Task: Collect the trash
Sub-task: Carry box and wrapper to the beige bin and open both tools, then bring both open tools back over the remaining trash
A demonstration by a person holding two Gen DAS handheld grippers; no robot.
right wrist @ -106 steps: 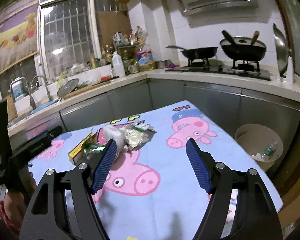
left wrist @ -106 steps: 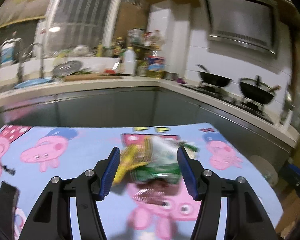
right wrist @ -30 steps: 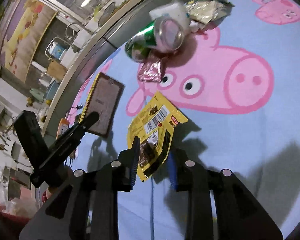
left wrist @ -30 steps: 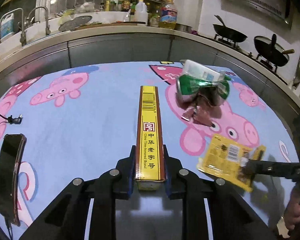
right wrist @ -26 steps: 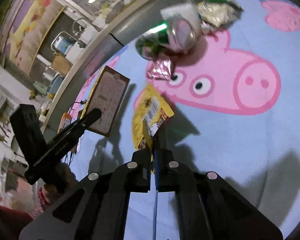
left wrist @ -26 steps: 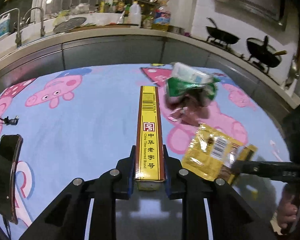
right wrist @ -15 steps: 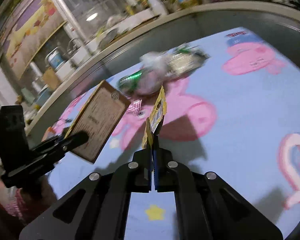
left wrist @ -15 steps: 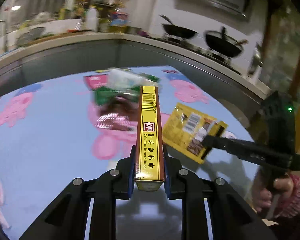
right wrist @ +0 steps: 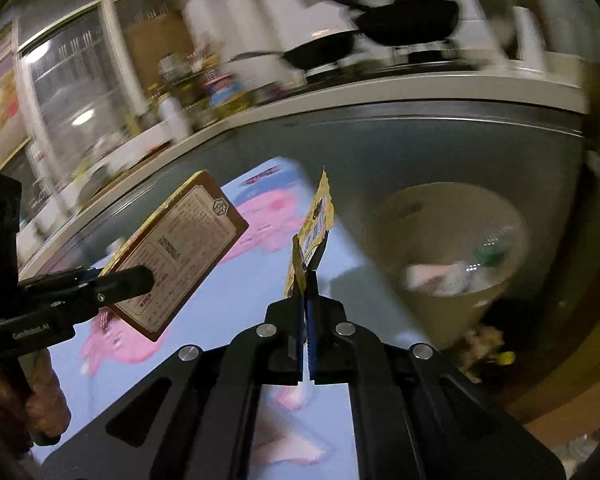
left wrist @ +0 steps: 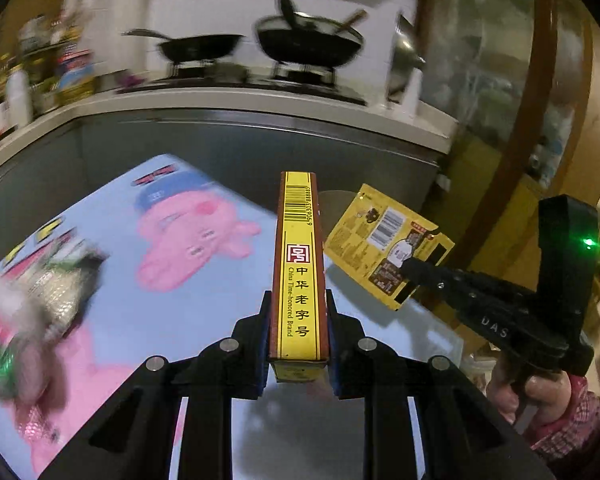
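Through my left wrist camera, my left gripper (left wrist: 298, 332) has its jaws clenched on a long yellow carton (left wrist: 299, 264), which I hold narrow side up, barcode at the far end, above the bench (left wrist: 204, 304) with its pink pig cloth. At about 2 o'clock from the carton, my right gripper (left wrist: 410, 266) pinches a yellow snack packet (left wrist: 380, 242) by one corner, off the bench's far edge. At 9 o'clock a blurred heap of trash (left wrist: 36, 312), with a green can among it, lies on the cloth.

Through my right wrist camera, my right gripper (right wrist: 307, 280) has its jaws clenched on the snack packet (right wrist: 314, 228), seen edge-on and upright. At 10 o'clock my left gripper (right wrist: 140, 276) grips the carton (right wrist: 180, 250), its brown printed face toward me. At 3 o'clock a round beige bin (right wrist: 440, 304) stands on the floor beside the bench (right wrist: 236, 296), with blurred rubbish inside.
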